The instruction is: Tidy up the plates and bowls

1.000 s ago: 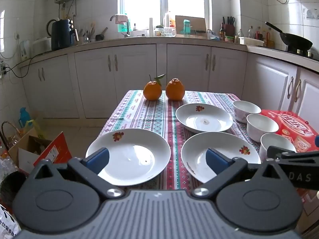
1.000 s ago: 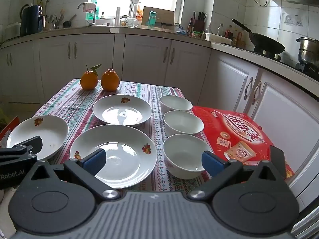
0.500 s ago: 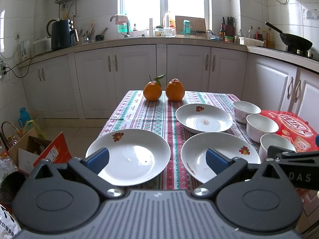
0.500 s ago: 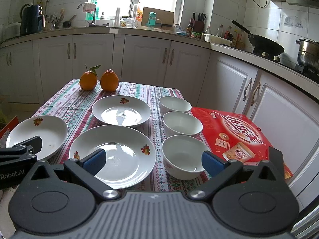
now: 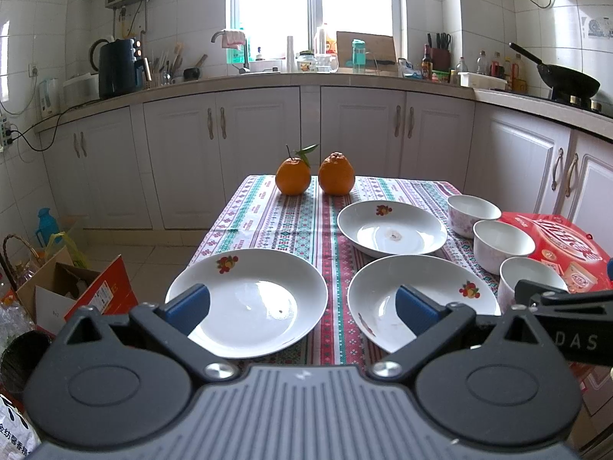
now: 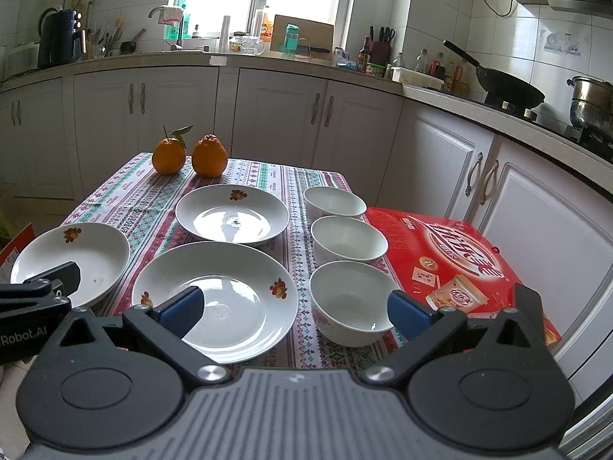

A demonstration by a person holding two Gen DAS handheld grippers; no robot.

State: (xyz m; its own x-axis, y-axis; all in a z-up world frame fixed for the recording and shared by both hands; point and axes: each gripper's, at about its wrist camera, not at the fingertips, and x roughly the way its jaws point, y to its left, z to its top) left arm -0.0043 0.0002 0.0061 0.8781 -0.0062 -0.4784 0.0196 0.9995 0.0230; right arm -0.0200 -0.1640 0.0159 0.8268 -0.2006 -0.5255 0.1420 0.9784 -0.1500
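Note:
Three white plates with fruit prints lie on the patterned tablecloth: a near-left plate [image 5: 249, 299] [image 6: 72, 257], a near-middle plate [image 5: 417, 291] [image 6: 226, 295] and a far plate [image 5: 390, 228] [image 6: 231, 218]. Three white bowls stand in a row at the right: near [image 6: 350, 303] [image 5: 530, 280], middle [image 6: 348, 239] [image 5: 504, 239], far [image 6: 333, 201] [image 5: 473, 209]. My left gripper [image 5: 302, 306] is open and empty, low at the table's near edge over the near-left plate. My right gripper [image 6: 293, 310] is open and empty, between the near-middle plate and the near bowl.
Two oranges [image 5: 314, 174] [image 6: 187, 155] sit at the table's far end. A red box [image 6: 452, 253] [image 5: 559, 237] lies right of the bowls. White cabinets and a cluttered counter [image 5: 306, 76] ring the room. A cardboard box [image 5: 72, 287] stands on the floor at left.
The right gripper's view has shifted very slightly; plates, bowls and both grippers otherwise stand as before.

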